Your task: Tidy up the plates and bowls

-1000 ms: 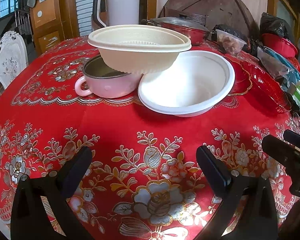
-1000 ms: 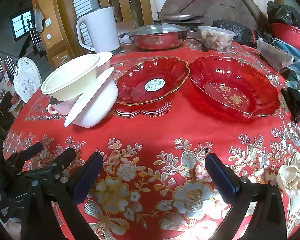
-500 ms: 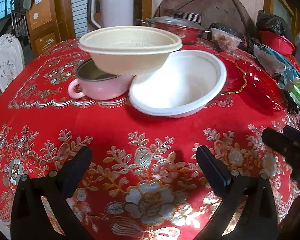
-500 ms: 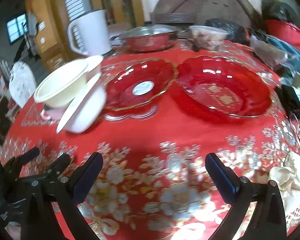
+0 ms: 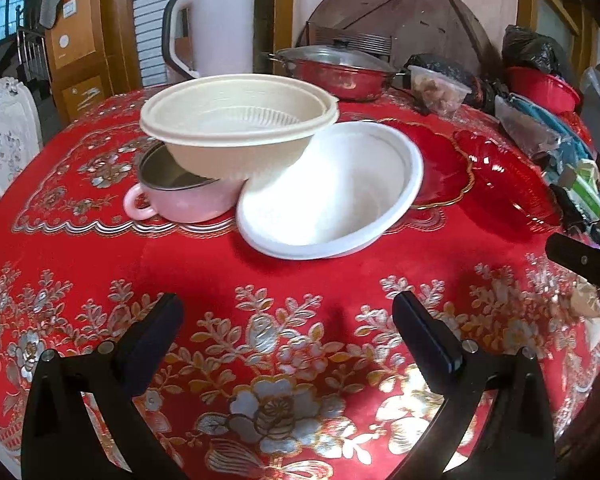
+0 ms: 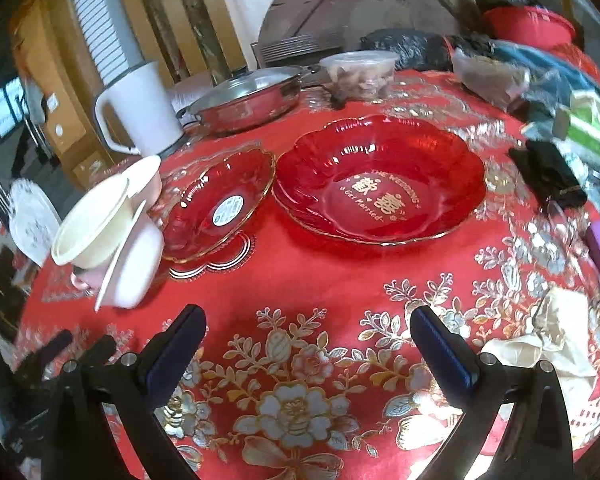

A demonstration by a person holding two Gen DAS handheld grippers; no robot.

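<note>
**Bowls piled at table's left, plates at right**

Cream plastic bowl (image 5: 236, 132) sits tilted on pink enamel cup (image 5: 184, 196) & white round bowl (image 5: 332, 188). Two red glass scalloped plates (image 6: 380, 188) beside them, rims probably touching. Left gripper (image 5: 286, 332) & right gripper (image 6: 308, 336) both spread wide, empty, over red floral tablecloth (image 5: 292, 280).

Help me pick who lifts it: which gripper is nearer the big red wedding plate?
Right. The right gripper faces the big red wedding plate head-on; the left gripper faces the white bowl, with that plate off to its right.
</note>
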